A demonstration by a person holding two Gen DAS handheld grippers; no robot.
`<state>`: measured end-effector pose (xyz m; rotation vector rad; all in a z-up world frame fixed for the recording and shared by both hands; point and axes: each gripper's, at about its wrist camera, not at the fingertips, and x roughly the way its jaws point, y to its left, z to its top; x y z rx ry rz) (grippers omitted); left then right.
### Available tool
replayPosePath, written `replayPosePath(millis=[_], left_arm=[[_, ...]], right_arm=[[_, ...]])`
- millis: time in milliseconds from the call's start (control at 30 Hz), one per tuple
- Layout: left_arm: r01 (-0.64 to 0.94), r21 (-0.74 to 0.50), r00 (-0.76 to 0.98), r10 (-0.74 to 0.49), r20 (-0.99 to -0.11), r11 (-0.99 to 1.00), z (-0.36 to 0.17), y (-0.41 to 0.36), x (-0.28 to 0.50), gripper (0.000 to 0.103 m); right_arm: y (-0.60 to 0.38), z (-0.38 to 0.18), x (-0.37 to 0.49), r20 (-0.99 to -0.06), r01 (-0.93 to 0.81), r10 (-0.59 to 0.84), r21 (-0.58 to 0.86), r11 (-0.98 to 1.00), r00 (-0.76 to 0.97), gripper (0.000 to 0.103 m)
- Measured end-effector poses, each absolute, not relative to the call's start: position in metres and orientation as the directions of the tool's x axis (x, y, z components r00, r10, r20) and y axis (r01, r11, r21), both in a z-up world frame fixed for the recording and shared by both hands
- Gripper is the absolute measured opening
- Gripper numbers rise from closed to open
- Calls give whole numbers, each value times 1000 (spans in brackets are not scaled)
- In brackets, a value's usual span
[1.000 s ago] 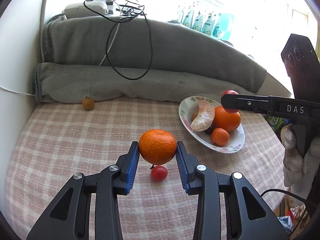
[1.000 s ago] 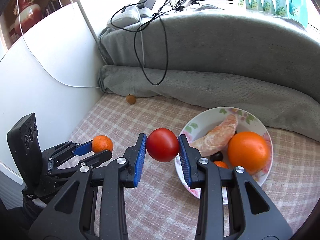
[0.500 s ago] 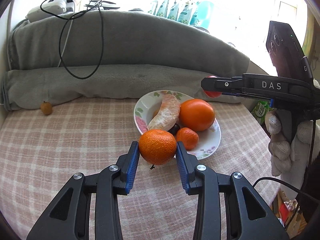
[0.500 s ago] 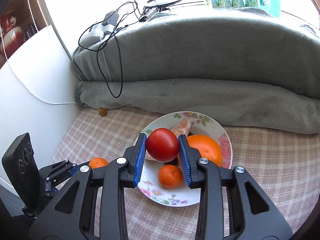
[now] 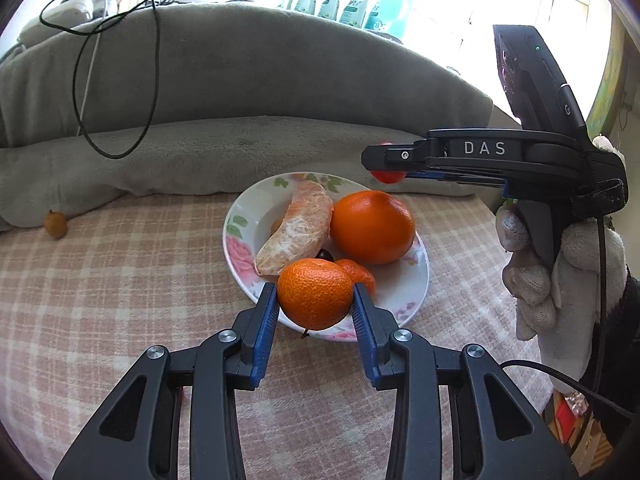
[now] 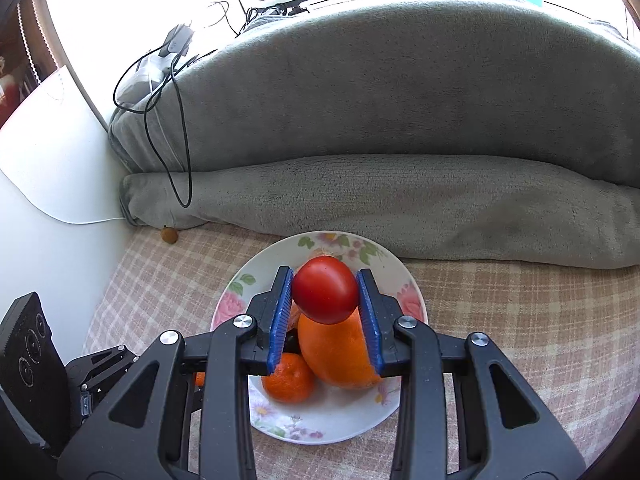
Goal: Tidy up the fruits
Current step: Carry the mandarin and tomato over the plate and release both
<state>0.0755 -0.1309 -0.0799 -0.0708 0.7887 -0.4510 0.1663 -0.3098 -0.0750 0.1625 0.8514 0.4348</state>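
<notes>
A: Left wrist view: why does the left gripper (image 5: 315, 299) keep its fingers clenched on the mandarin (image 5: 314, 294)?

B: It hangs over the near rim of the plate (image 5: 245, 227), so letting go here would likely roll it off.

A: And the right gripper (image 6: 325, 295)?

B: Clamped on the tomato (image 6: 325, 294), above the big orange (image 6: 335, 357) beneath its fingers, probably seeking a bare spot.

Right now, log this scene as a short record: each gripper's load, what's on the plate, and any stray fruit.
left gripper: shut on mandarin, at the plate's near rim
right gripper: shut on tomato, above the plate
floral plate: large orange, peeled citrus segment, small mandarin, a dark item, unclear
stray: small brown fruit on checked cloth by grey blanket
</notes>
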Motion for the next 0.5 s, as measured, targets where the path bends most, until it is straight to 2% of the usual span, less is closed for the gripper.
replayPosePath(millis=[500], left_arm=[[382, -226, 601, -427, -676, 896, -80, -139, 85, 35]], right_arm=[[-304, -83, 181, -707, -310, 426, 296, 903, 565, 34]])
